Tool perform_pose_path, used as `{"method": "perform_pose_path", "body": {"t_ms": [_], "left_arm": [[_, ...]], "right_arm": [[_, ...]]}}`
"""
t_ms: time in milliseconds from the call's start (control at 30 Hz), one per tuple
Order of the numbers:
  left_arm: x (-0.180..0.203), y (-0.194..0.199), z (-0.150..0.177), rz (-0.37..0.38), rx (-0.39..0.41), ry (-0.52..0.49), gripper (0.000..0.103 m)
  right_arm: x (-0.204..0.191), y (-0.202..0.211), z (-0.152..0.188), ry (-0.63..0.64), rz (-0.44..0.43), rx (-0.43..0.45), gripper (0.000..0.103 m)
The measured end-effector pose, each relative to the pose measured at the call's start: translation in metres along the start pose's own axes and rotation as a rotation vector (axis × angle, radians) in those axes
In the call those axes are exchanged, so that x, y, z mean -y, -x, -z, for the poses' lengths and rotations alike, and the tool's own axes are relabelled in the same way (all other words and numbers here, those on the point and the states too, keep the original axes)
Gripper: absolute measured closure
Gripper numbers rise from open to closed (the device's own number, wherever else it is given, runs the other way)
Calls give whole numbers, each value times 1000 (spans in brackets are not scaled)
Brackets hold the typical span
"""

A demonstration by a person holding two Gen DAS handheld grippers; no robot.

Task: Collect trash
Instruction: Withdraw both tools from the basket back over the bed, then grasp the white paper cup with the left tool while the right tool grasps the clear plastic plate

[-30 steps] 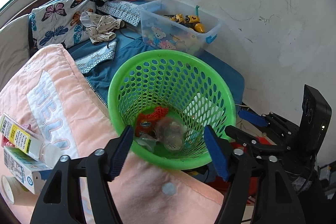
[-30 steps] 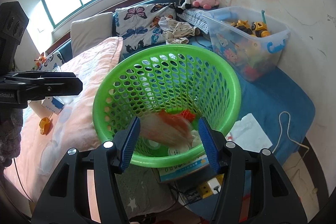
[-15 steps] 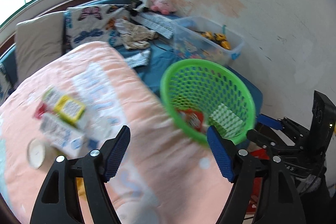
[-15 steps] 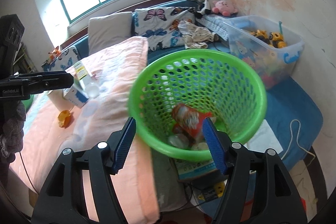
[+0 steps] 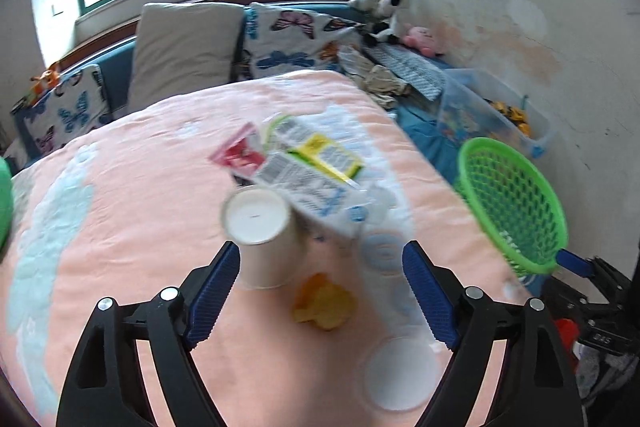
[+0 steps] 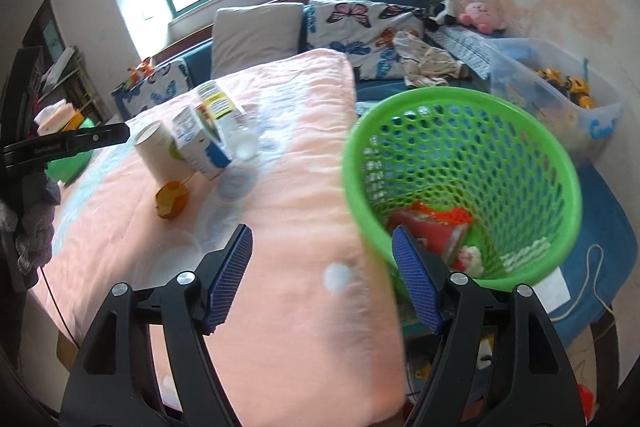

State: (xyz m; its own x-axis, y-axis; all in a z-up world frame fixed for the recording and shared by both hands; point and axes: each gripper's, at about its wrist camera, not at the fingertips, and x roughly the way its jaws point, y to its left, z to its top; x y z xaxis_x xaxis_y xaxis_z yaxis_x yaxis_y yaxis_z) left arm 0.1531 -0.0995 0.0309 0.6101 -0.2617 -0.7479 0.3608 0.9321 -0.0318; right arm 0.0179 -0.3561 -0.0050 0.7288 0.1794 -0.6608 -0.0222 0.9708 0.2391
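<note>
Left wrist view: the left gripper [image 5: 320,281] hangs with jaws spread wide and empty over a pink blanket [image 5: 140,207], where a paper cup [image 5: 262,231], a milk carton [image 5: 308,183] and an orange scrap [image 5: 323,301] cluster mid-bed. Beside the blanket's right edge, the right gripper [image 6: 322,273] gapes equally wide and empty near the green basket [image 6: 460,107], which holds a red wrapper [image 6: 430,231].

The left tool [image 5: 320,279] has swung from the basket [image 5: 516,203] to the paper cup [image 5: 264,235].

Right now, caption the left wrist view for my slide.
Open left tongs hover over paper cup, cartons and orange scrap on the pink blanket.
</note>
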Motion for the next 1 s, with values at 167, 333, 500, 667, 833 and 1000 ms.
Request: {"method": "perform_pose_path", "body": {"t_ms": [167,333,500,667,833,1000], "left_arm": [[-30,-20,6,-44,-31,44,18],[-40,-45,8,-51,-54,53,18],[-43,-65,4,-37,-60,67,18],[-40,-73,1,-28,-39,48,23],[-40,-76,0,-22,-35,39,43],[-44,-71,2,-25,-28,51,45]], "right_arm": [[-20,-12,-1,34,-29,-23,30],[-35,-24,-2,52,-53,-46,30],[-49,-36,-1,78,-78,-76,30],[-65,-45,6,105,-113,-111,27],[-82,-53,15,145,-165,-141,21],[-102,-59,23,201,-200,-160,15]]}}
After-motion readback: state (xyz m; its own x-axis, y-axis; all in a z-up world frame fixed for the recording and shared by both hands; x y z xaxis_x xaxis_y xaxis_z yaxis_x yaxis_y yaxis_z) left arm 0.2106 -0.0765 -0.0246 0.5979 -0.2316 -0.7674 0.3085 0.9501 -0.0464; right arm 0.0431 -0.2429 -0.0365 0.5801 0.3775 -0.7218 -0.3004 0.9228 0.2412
